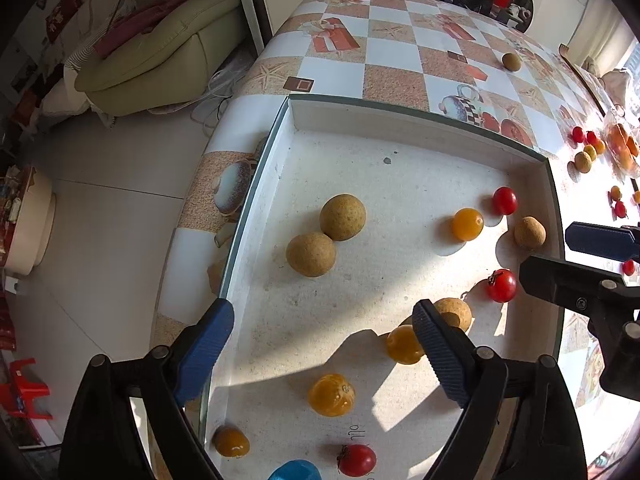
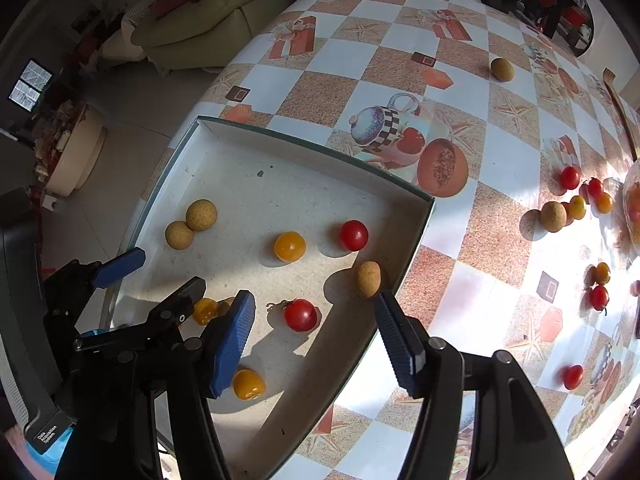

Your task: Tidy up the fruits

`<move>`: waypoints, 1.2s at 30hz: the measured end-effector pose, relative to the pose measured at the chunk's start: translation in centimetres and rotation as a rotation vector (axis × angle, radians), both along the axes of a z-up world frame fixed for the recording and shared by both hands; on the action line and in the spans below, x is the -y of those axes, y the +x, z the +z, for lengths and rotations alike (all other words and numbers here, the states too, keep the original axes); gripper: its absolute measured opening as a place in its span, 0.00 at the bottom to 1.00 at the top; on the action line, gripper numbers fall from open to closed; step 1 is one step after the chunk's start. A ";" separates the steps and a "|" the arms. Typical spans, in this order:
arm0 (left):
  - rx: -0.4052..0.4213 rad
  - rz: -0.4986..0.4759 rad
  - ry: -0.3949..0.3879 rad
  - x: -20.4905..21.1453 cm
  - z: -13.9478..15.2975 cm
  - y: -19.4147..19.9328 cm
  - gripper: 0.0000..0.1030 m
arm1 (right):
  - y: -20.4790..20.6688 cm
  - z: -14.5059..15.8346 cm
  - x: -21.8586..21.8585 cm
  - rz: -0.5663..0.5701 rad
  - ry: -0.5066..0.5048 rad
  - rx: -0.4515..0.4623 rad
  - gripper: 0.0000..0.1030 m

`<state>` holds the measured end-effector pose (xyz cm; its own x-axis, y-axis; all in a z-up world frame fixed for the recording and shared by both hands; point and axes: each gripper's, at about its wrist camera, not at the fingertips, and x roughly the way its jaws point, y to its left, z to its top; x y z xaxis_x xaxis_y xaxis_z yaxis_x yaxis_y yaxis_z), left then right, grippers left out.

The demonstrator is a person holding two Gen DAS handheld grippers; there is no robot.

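My left gripper (image 1: 324, 344) is spread wide over the shallow white tray (image 1: 400, 118), nothing between its pads. My right gripper (image 2: 316, 336) hangs parted above the tray's right edge, also empty. Tray count: four tan longans, e.g. the touching pair (image 1: 326, 236); four yellow cherry tomatoes, e.g. (image 1: 331, 395); three red cherry tomatoes, e.g. (image 2: 301, 315). One lone longan (image 2: 502, 69) sits far up the checkered tablecloth (image 2: 360, 60). More reds and yellows are clustered at right (image 2: 576, 196), glare-washed, so count unclear. Pale green sofa (image 1: 160, 48) is beyond the table, tiled floor below. Blue object (image 1: 294, 472) is cut off at the bottom edge.
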<state>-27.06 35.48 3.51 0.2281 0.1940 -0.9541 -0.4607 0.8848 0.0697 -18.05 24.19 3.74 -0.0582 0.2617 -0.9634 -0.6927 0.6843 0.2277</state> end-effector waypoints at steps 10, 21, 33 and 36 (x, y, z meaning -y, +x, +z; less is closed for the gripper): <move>-0.015 -0.019 0.053 1.2 1.0 -0.4 0.98 | -0.4 1.5 1.2 -0.014 -0.033 0.044 0.80; -0.053 -0.013 0.006 1.6 1.2 -0.9 0.98 | -0.3 1.6 1.3 -0.028 -0.059 0.047 1.00; -0.093 -0.006 -0.028 2.2 1.1 -2.1 0.98 | -0.4 1.5 1.1 -0.021 -0.096 0.064 1.00; -0.098 -0.004 -0.038 2.4 1.0 -2.4 0.98 | -0.6 1.4 1.0 -0.005 -0.109 0.074 1.00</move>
